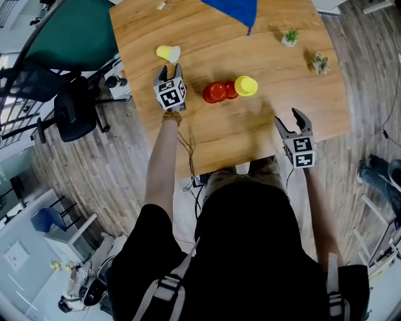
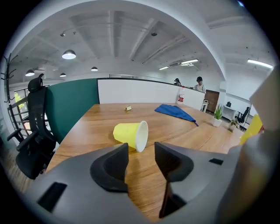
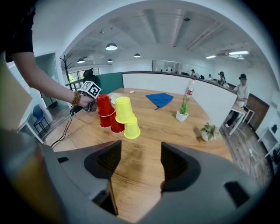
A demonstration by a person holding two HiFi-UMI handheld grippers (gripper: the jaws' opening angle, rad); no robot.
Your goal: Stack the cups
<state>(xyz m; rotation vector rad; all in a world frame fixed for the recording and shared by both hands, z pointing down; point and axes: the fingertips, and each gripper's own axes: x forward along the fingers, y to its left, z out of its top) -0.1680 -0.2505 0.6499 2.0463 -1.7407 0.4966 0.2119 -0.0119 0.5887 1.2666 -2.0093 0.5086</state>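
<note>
Six, counting cups on the wooden table (image 1: 250, 135) in an open office over plank flooring (image 1: 106, 163): noting three red cups (image 1: 217, 92) and two yellow cups (image 1: 245, 86) clustered at centre, one fallen yellow cup (image 1: 168, 53) at ten o'clock. Holding left gripper (image 1: 170, 69) jaws spread just short of it; holding right gripper (image 1: 289, 118) jaws spread, empty, at four o'clock.

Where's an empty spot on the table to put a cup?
The table is bare between the cup pile and the right tool, and between the blue cloth and the pile. It is crowded where the left tool is, close to the tipped yellow cup.
</note>
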